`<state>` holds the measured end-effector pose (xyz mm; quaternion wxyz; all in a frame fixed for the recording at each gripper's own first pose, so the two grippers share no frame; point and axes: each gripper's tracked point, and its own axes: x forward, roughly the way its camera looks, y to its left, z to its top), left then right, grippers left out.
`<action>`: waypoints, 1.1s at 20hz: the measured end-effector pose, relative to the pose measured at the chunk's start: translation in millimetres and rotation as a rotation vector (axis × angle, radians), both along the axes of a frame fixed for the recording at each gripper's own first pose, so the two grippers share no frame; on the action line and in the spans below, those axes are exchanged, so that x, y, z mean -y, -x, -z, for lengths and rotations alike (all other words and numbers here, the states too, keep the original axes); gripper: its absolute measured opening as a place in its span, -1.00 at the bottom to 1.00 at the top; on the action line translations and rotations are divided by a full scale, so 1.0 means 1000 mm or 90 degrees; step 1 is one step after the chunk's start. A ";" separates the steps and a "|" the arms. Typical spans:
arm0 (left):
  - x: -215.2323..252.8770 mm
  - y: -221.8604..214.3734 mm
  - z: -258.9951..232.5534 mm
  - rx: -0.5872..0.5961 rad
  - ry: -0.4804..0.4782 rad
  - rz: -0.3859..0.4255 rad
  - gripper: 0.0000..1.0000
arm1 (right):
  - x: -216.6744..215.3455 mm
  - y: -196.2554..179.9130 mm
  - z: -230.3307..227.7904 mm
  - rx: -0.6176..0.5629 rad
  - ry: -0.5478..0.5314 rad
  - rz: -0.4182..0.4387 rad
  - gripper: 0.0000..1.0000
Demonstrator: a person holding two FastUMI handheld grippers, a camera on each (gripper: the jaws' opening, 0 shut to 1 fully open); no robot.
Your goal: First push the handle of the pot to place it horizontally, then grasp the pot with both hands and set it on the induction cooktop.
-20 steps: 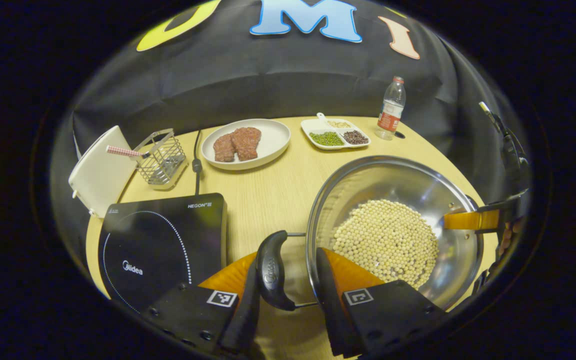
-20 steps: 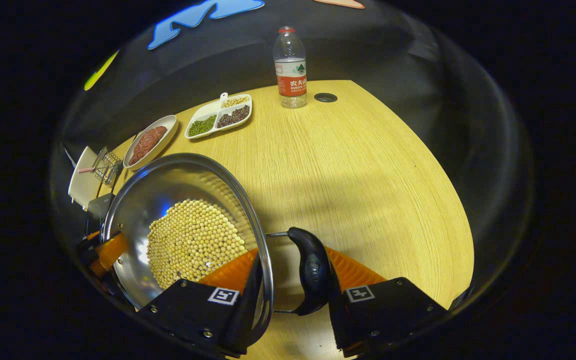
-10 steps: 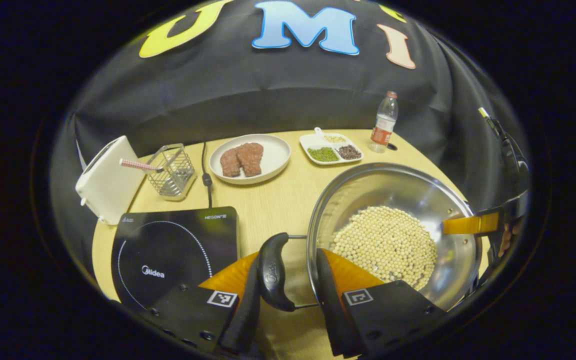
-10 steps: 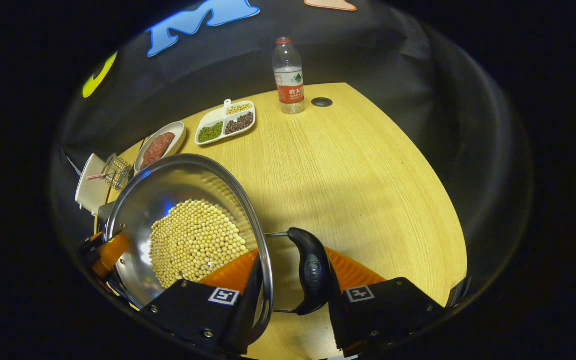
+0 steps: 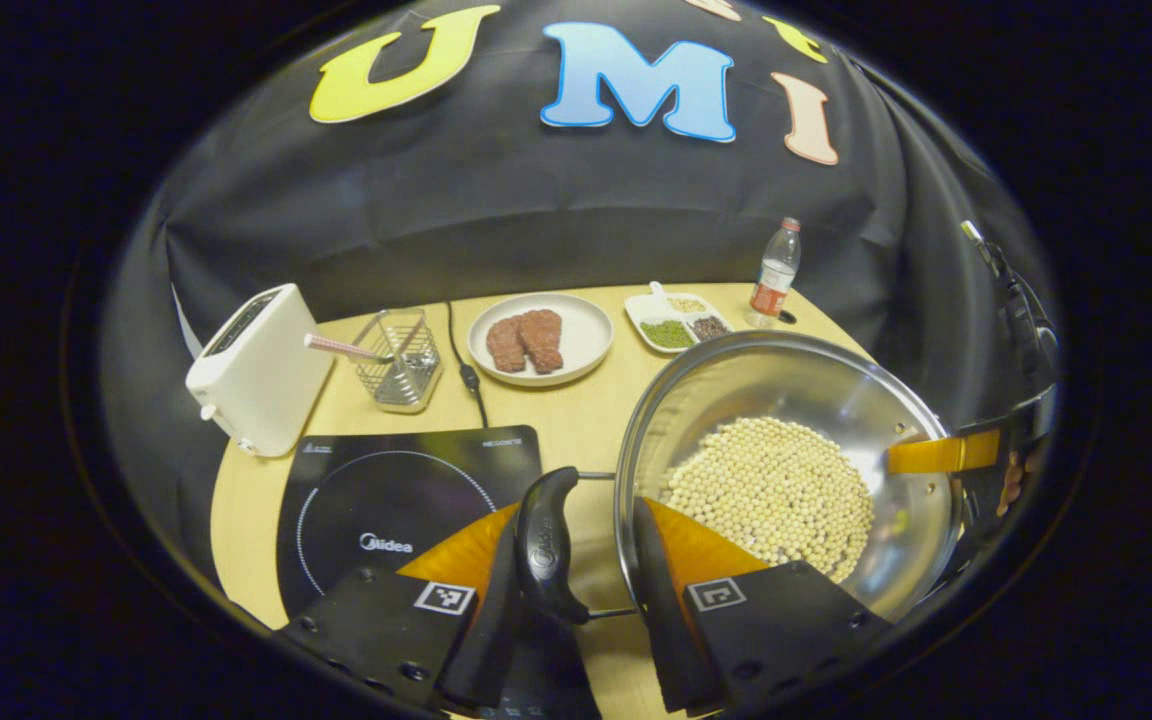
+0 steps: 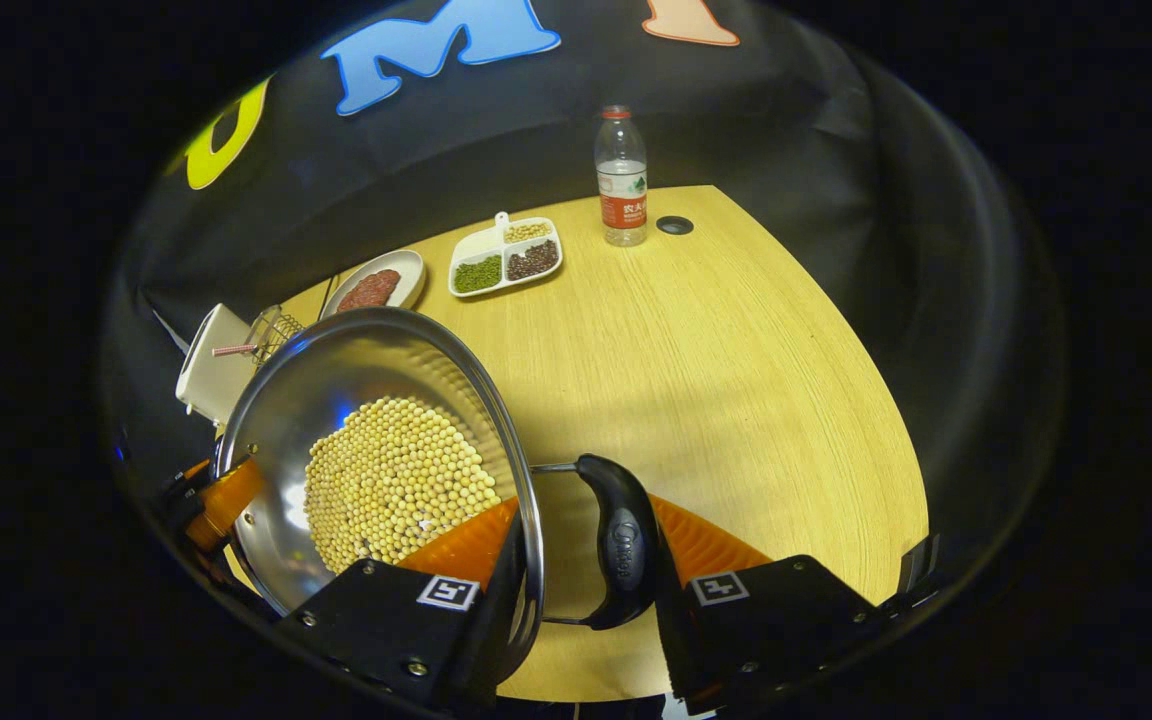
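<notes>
A steel pot [image 5: 786, 400] holding soybeans [image 5: 771, 495] hangs level above the wooden table [image 6: 736, 380]. My left gripper [image 5: 576, 512] is shut on its black left handle [image 5: 544, 540], one finger outside the handle and the other inside the rim. My right gripper [image 6: 586, 510] is shut the same way on the black right handle [image 6: 621, 545]. Its orange finger [image 5: 941, 452] shows at the pot's far side in the left gripper view. The black induction cooktop [image 5: 386, 495] lies on the table just left of and below the pot.
A white toaster [image 5: 256, 370] and a wire basket [image 5: 398, 355] stand behind the cooktop, its cord [image 5: 466, 370] running back. Farther off are a plate of meat [image 5: 539, 338], a divided dish of beans [image 5: 681, 325] and a water bottle [image 6: 622, 175].
Both grippers have risen with the pot held between them and moved left; the table things look smaller and the cooktop now reaches under the left handle.
</notes>
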<state>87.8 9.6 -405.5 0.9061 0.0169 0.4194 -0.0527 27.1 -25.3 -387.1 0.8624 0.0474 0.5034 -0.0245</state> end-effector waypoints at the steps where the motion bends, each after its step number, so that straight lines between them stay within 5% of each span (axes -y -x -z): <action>1: -0.007 0.000 -0.003 0.002 0.001 -0.002 0.26 | -0.007 0.001 -0.004 0.002 -0.001 -0.002 0.24; 22: -0.174 0.036 -0.057 0.001 0.013 -0.084 0.19 | -0.165 -0.009 -0.016 -0.004 0.001 -0.096 0.24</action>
